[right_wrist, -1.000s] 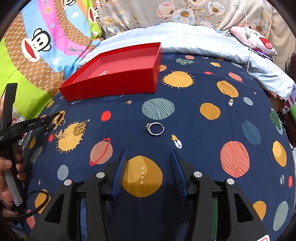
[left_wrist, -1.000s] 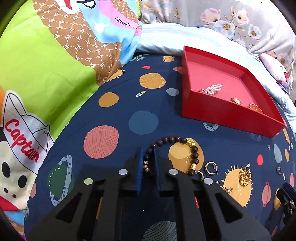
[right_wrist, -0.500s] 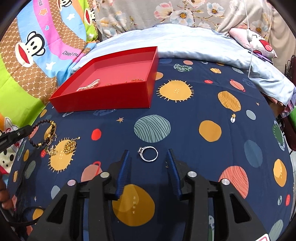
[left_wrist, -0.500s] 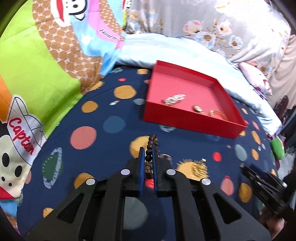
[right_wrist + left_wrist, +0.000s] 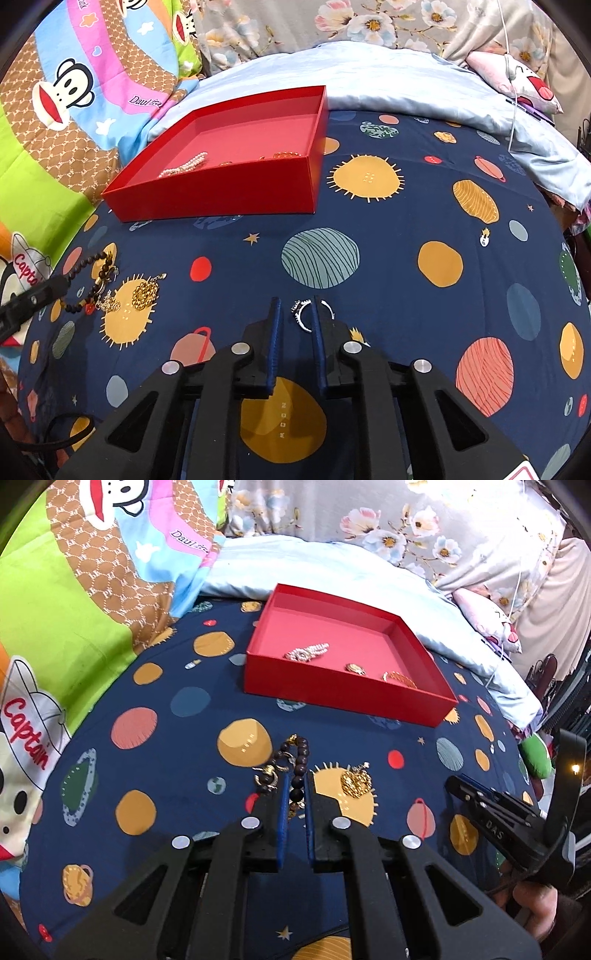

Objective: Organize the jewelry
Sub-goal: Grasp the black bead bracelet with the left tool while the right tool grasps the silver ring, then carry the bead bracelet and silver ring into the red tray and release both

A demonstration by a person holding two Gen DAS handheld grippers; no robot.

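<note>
My left gripper [image 5: 294,781] is shut on a dark bead bracelet [image 5: 298,755] and holds it up off the bedsheet; it also shows in the right wrist view [image 5: 86,264]. A gold earring hangs tangled on the beads [image 5: 269,775]. A gold pendant [image 5: 355,782] lies on the sheet just right of it. My right gripper [image 5: 295,308] has its jaws closing around a silver ring [image 5: 304,314] on the sheet, a gap still showing. The red tray [image 5: 343,692] holds a pearl piece [image 5: 306,652] and two gold pieces.
The tray [image 5: 221,199] stands at the back of the navy planet-print sheet. A pale blue quilt [image 5: 406,81] and pillows lie behind it. A cartoon blanket [image 5: 55,609] rises on the left. The right gripper shows at the right edge of the left wrist view [image 5: 509,823].
The left gripper has lifted the bead bracelet off the sheet and pulled back. The right gripper has moved forward to the ring and narrowed its jaws around it.
</note>
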